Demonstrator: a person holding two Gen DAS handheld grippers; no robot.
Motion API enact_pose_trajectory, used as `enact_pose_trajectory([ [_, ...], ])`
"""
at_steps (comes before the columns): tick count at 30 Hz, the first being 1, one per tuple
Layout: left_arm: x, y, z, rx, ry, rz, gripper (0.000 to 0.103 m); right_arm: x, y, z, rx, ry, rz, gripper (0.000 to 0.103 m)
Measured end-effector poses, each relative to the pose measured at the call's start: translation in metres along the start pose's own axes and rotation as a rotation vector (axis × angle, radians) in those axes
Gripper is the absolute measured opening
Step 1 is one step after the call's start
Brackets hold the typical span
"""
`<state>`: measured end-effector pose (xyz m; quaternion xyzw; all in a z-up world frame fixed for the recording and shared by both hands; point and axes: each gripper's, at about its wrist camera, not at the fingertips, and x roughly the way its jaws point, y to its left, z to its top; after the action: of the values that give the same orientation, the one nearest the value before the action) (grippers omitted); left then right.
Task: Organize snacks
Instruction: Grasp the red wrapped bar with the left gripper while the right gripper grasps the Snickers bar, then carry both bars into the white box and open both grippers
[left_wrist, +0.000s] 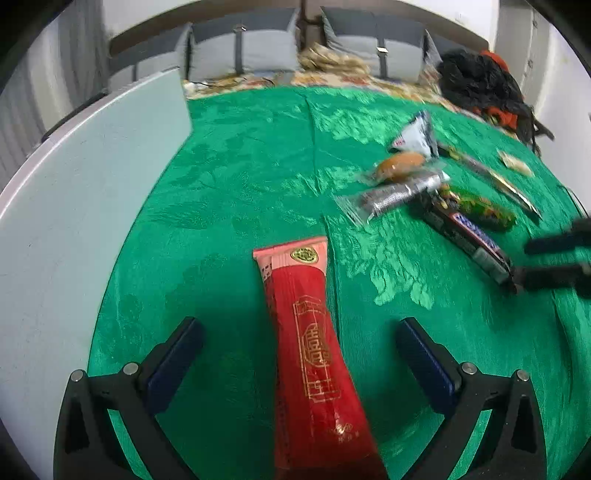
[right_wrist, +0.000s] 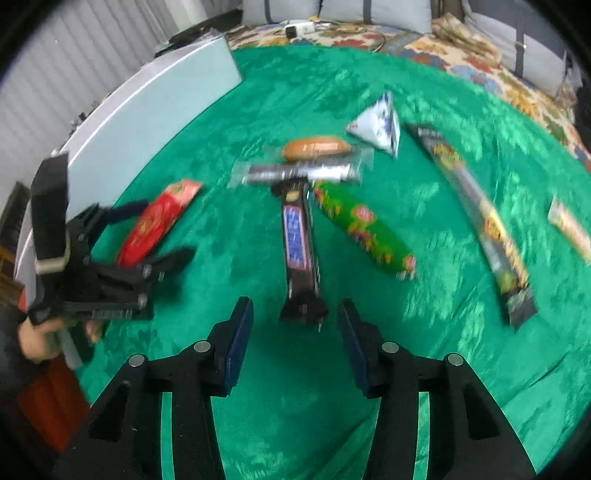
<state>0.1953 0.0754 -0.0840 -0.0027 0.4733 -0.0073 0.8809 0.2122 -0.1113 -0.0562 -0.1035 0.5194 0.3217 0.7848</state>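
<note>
We see our left gripper (left_wrist: 295, 347) spread wide, its two blue-padded fingers (left_wrist: 173, 365) standing well apart on either side of the long red foil snack packet with gold print (left_wrist: 310, 354). The packet lies flat on the green patterned tablecloth (left_wrist: 240, 166) between the fingers, touching neither pad, and runs forward past their tips.

Our right gripper (right_wrist: 295, 321) is released too, opened less far. The near end of the dark brown chocolate bar with blue lettering (right_wrist: 299, 243) lies just ahead of its fingertips, in line with the gap; whether a pad touches it we cannot tell. The left wrist view is too blurred to settle it.

Ahead of the right gripper we count seven other snacks, one of each:
- a green printed tube-shaped packet (right_wrist: 364, 229) just right of the bar;
- a silver wrapper (right_wrist: 299, 173) lying across the bar's far end;
- a clear-wrapped brown bun (right_wrist: 316, 147) beyond that;
- a white pyramid-shaped pouch (right_wrist: 378, 123) farther right;
- a long dark-and-yellow strip packet (right_wrist: 476, 218);
- a small pale packet (right_wrist: 570, 225) at the far right;
- the red packet, off to the left.

A pale grey board (left_wrist: 92, 177) lies to the left of the left gripper.
</note>
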Motion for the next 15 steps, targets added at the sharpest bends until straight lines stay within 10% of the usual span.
enact_pose_trajectory([
  [5, -0.008, 0.003, 0.004, 0.002, 0.041, -0.013, 0.072, 0.030, 0.008, 0.029, -0.009, 0.039, -0.069, 0.050],
  [8, -0.015, 0.002, 0.007, 0.033, 0.056, -0.057, 0.015, 0.040, 0.011, 0.035, 0.017, 0.067, -0.112, 0.021],
  [15, -0.061, 0.019, -0.001, -0.096, -0.011, -0.210, 0.015, -0.008, 0.023, 0.022, 0.068, 0.016, -0.057, 0.018],
])
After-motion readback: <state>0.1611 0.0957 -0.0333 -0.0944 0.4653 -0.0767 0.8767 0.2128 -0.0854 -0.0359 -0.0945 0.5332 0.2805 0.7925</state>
